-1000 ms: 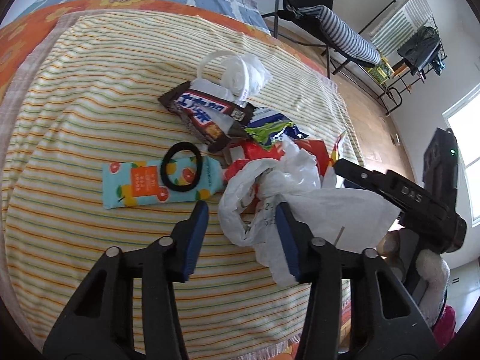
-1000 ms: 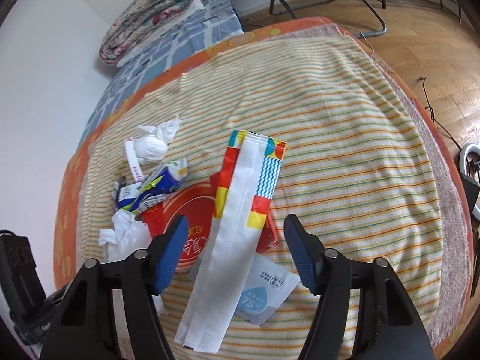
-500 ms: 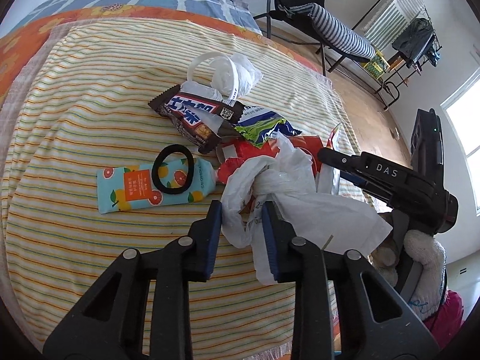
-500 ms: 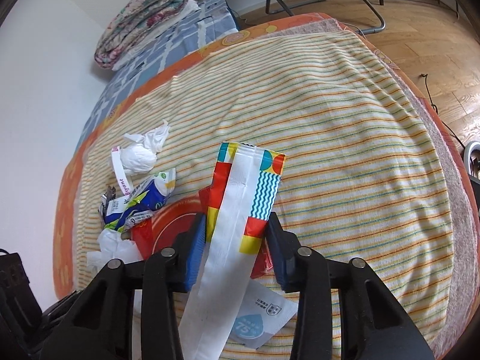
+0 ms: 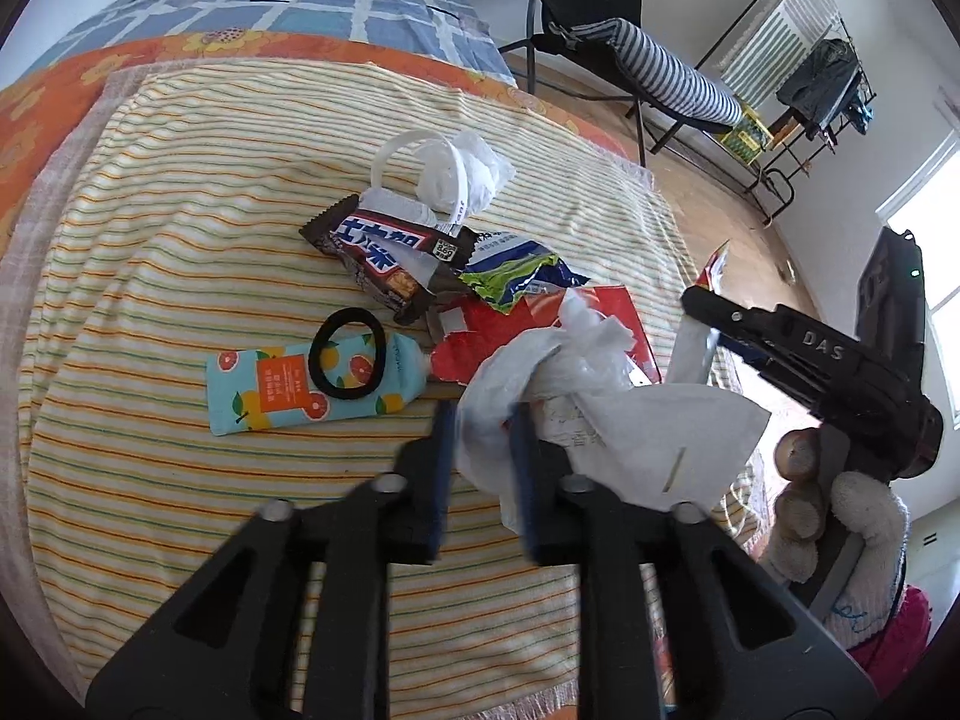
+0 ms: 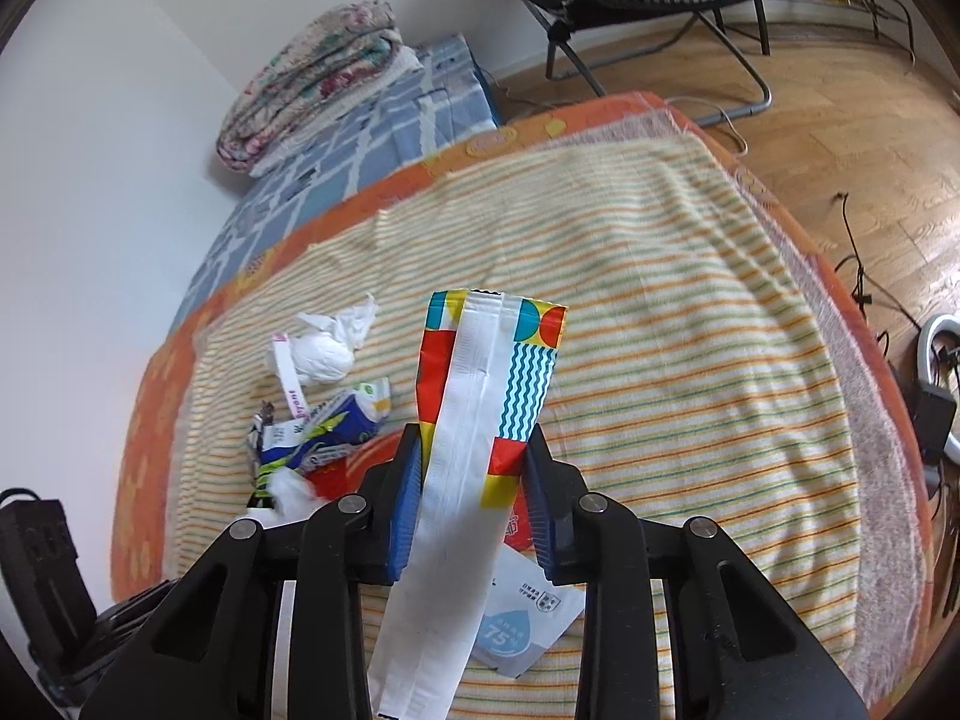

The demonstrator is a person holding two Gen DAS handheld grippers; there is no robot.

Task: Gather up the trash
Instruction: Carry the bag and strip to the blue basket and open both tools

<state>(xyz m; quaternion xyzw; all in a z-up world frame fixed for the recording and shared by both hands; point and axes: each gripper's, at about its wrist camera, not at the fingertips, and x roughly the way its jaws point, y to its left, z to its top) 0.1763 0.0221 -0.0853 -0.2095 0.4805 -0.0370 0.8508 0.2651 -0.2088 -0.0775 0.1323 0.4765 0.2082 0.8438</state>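
Trash lies on a striped blanket (image 5: 180,240). My left gripper (image 5: 483,420) is shut on the edge of a white plastic bag (image 5: 600,414) that bulges to the right. My right gripper (image 6: 474,468) is shut on a long colourful snack wrapper (image 6: 480,420) with a white middle strip, held up off the blanket; the gripper also shows in the left wrist view (image 5: 780,348). Loose on the blanket are a brown candy wrapper (image 5: 384,252), a green-blue wrapper (image 5: 516,270), a red wrapper (image 5: 480,342), a crumpled white tissue wad (image 5: 450,174), and a fruit-print tube (image 5: 306,384) with a black hair tie (image 5: 348,354) on it.
A white wipe packet (image 6: 516,624) lies under the right gripper. A folded quilt (image 6: 312,78) sits at the head of the bed. A folding chair with a striped cushion (image 5: 660,78) and a drying rack (image 5: 798,60) stand on the wooden floor (image 6: 840,120) beyond the bed.
Both grippers went from open to shut: the left closed on the white bag's edge, the right on the colourful wrapper. Both have since lifted a little.
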